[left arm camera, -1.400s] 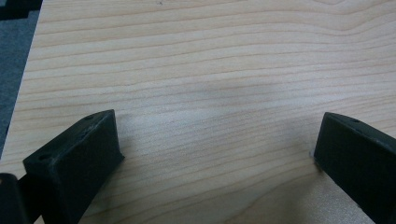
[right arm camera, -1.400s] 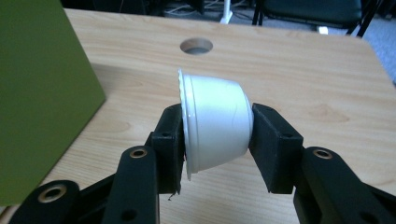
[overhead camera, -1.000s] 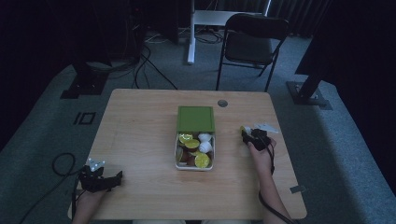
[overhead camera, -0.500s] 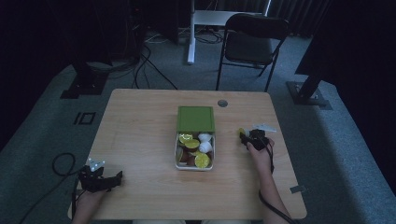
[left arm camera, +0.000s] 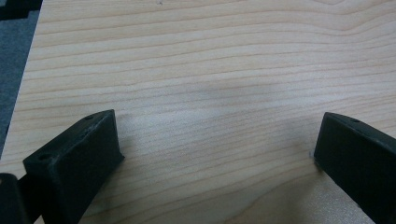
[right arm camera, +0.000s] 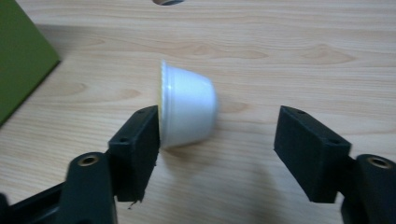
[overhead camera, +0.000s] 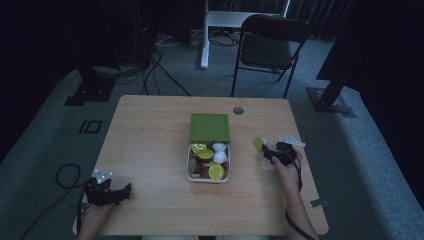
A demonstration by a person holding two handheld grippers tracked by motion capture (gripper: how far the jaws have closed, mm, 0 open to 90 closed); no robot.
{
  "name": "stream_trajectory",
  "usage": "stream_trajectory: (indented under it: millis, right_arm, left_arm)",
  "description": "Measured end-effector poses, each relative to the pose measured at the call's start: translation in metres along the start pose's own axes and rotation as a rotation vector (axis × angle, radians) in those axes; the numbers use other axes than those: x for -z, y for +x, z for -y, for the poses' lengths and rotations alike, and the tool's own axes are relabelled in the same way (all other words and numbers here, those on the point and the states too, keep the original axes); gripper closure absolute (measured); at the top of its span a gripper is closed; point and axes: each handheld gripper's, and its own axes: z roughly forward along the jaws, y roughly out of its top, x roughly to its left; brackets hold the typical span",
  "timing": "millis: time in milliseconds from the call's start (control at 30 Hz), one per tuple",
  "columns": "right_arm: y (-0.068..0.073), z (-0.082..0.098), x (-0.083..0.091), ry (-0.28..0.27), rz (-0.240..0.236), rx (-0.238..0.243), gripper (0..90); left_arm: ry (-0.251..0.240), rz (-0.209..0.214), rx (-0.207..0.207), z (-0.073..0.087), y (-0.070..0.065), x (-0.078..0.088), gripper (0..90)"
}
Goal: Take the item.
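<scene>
A small white cup (right arm camera: 187, 112) with a yellow foil top lies on its side on the wooden table (overhead camera: 150, 130), right of the box; the cup (overhead camera: 259, 143) looks yellow-green from above. My right gripper (right arm camera: 217, 149) stands open around it. Its jaws have just been opening: the cup rests against the left finger (right arm camera: 137, 149), and the other finger stands well apart. From above, the right gripper (overhead camera: 267, 151) sits just behind the cup. My left gripper (left arm camera: 215, 158) is open over bare wood, and the left gripper (overhead camera: 125, 189) rests at the table's front left.
An open white box (overhead camera: 190, 167) with several foil-topped cups stands mid-table, its green lid (overhead camera: 210, 127) behind it. The lid's corner (right arm camera: 23, 60) is left of the cup. A white slip (overhead camera: 291, 142) lies near the right hand. A folding chair (overhead camera: 272, 45) stands beyond the table.
The right gripper's jaws have spread apart and let go of the small cup, which now lies on the table between them. The left hand has not moved.
</scene>
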Motion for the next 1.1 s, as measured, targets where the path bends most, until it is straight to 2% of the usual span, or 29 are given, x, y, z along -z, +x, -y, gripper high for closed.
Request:
stream_trajectory:
  millis: [267,333,567,633,967,1100]
  right_arm:
    - [-0.005,0.014,0.013,0.015,0.008,0.008,24.4]
    - [-0.005,0.018,0.017,0.025,0.003,0.019,21.8]
    - [-0.004,0.026,0.036,0.013,-0.017,0.059,18.4]
    - [-0.003,0.028,0.041,0.029,-0.010,0.099,14.7]
    - [-0.007,0.041,0.060,0.028,-0.006,0.059,13.8]
    - [-0.006,0.049,0.066,0.047,0.006,0.062,13.8]
  left_arm:
    - [0.000,0.000,0.000,0.000,0.000,0.000,0.5]
    - [0.000,0.000,0.000,0.000,0.000,0.000,0.5]
    - [0.000,0.000,0.000,0.000,0.000,0.000,0.5]
    - [0.000,0.000,0.000,0.000,0.000,0.000,0.5]
    - [0.000,-0.001,-0.001,0.000,0.000,0.000,0.5]
    - [0.001,0.000,-0.003,0.000,0.000,0.000,0.5]
